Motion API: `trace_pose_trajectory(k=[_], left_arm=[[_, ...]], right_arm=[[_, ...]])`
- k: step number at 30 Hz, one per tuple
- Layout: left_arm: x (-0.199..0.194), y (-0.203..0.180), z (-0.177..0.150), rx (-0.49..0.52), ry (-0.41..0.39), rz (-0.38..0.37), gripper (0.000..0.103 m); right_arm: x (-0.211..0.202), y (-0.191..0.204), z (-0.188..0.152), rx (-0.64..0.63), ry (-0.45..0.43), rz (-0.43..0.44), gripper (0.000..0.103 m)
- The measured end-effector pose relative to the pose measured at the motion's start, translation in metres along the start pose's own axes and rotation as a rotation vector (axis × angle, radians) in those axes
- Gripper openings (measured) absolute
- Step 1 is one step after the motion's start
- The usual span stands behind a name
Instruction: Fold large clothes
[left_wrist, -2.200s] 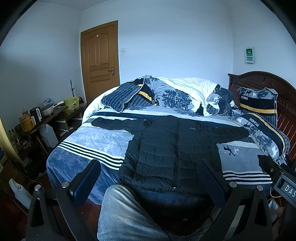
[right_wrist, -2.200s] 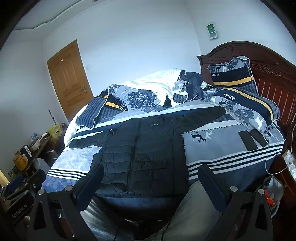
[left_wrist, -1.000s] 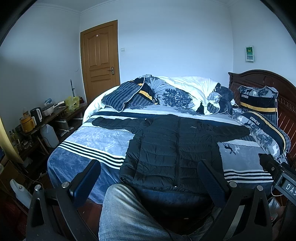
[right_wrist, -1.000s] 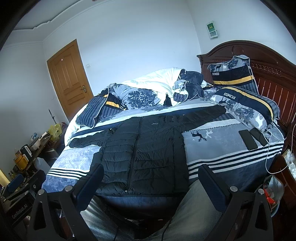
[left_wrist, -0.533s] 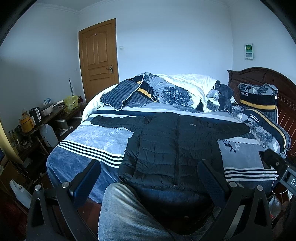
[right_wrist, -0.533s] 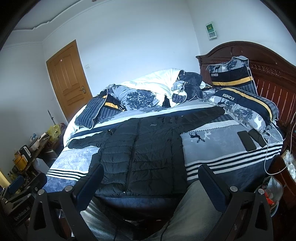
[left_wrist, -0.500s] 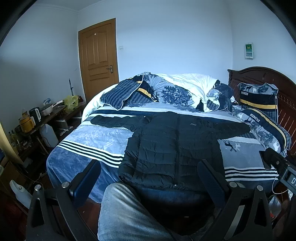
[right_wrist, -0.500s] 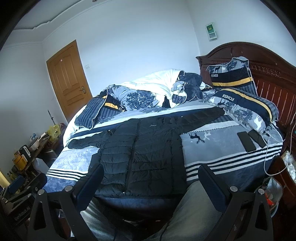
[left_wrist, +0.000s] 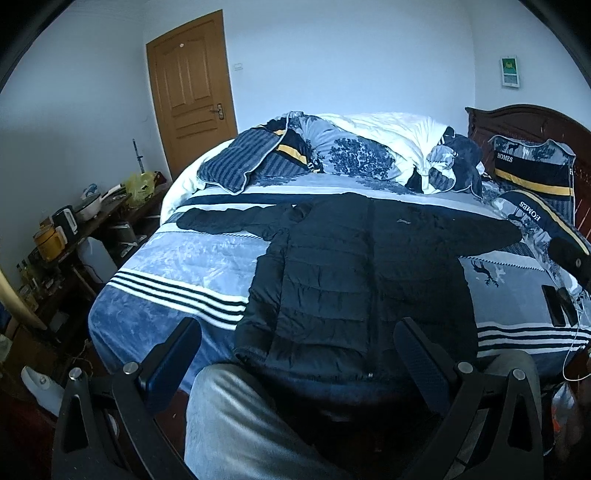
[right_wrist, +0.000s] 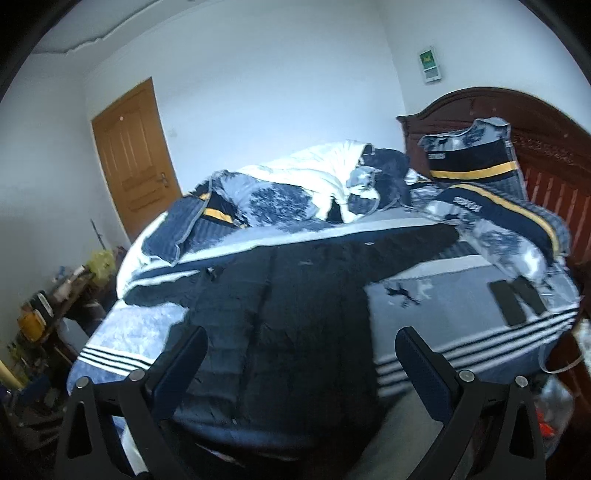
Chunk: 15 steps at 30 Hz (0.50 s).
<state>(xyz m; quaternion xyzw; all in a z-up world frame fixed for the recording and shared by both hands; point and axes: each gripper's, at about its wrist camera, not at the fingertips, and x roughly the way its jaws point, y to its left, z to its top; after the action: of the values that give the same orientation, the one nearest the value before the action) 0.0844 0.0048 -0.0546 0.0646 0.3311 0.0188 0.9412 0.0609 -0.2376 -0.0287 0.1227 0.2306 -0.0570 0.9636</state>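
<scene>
A black quilted puffer jacket (left_wrist: 354, 273) (right_wrist: 280, 317) lies flat on the blue and grey bedspread (left_wrist: 177, 269) (right_wrist: 436, 295), front up, zipped, both sleeves stretched out sideways and the hem at the near edge of the bed. My left gripper (left_wrist: 297, 350) hovers open in front of the hem, nothing between its fingers. My right gripper (right_wrist: 301, 360) is also open and empty, above the jacket's lower half. A person's leg in grey trousers (left_wrist: 236, 424) stands below the left gripper.
A heap of duvet and pillows (left_wrist: 354, 151) fills the far side of the bed, with more pillows (right_wrist: 480, 162) against the wooden headboard (right_wrist: 546, 133). Two dark phones (right_wrist: 517, 299) with a cable lie on the bedspread's right part. A cluttered low table (left_wrist: 74, 229) stands left, a door (left_wrist: 192, 88) behind.
Both grippers have moved forward toward the bed, so the jacket fills more of each view. The right wrist view is now motion-blurred. Both stay open; the jacket has not moved.
</scene>
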Motion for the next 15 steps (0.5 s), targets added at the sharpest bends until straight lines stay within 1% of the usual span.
trace_pose_trajectory(k=[1, 2, 4, 5, 6, 7, 9, 10, 11, 13, 14, 15], left_arm=[[0.007, -0.003, 0.003, -0.011, 0.014, -0.017, 0.103], [0.015, -0.006, 0.006, -0.015, 0.020, -0.027, 0.103], [0.033, -0.017, 0.014, -0.025, 0.073, -0.060, 0.103], [0.040, -0.021, 0.019, -0.024, 0.074, -0.065, 0.103], [0.045, -0.024, 0.025, -0.020, 0.041, -0.062, 0.103], [0.053, -0.029, 0.032, -0.023, 0.032, -0.070, 0.103], [0.069, -0.038, 0.046, -0.037, 0.007, -0.082, 0.103], [0.080, -0.045, 0.053, -0.043, 0.010, -0.097, 0.103], [0.087, -0.051, 0.058, -0.035, 0.005, -0.101, 0.103], [0.106, -0.068, 0.072, -0.008, 0.006, -0.120, 0.103], [0.112, -0.076, 0.076, 0.001, 0.010, -0.133, 0.103], [0.119, -0.086, 0.080, 0.010, 0.023, -0.158, 0.103]], right_arm=[[0.007, 0.000, 0.002, 0.012, -0.001, 0.025, 0.103], [0.016, -0.002, 0.007, 0.017, 0.016, 0.036, 0.103], [0.033, -0.006, 0.012, 0.008, 0.071, 0.013, 0.103], [0.041, -0.011, 0.016, 0.008, 0.088, 0.001, 0.103], [0.047, -0.016, 0.020, 0.016, 0.096, -0.001, 0.103], [0.053, -0.024, 0.022, 0.032, 0.114, 0.007, 0.103], [0.066, -0.042, 0.033, 0.071, 0.118, 0.036, 0.103], [0.074, -0.053, 0.037, 0.092, 0.126, 0.051, 0.103], [0.081, -0.063, 0.043, 0.107, 0.117, 0.051, 0.103], [0.104, -0.088, 0.050, 0.136, 0.165, 0.036, 0.103], [0.109, -0.095, 0.053, 0.142, 0.162, 0.039, 0.103], [0.120, -0.111, 0.058, 0.165, 0.172, 0.032, 0.103]])
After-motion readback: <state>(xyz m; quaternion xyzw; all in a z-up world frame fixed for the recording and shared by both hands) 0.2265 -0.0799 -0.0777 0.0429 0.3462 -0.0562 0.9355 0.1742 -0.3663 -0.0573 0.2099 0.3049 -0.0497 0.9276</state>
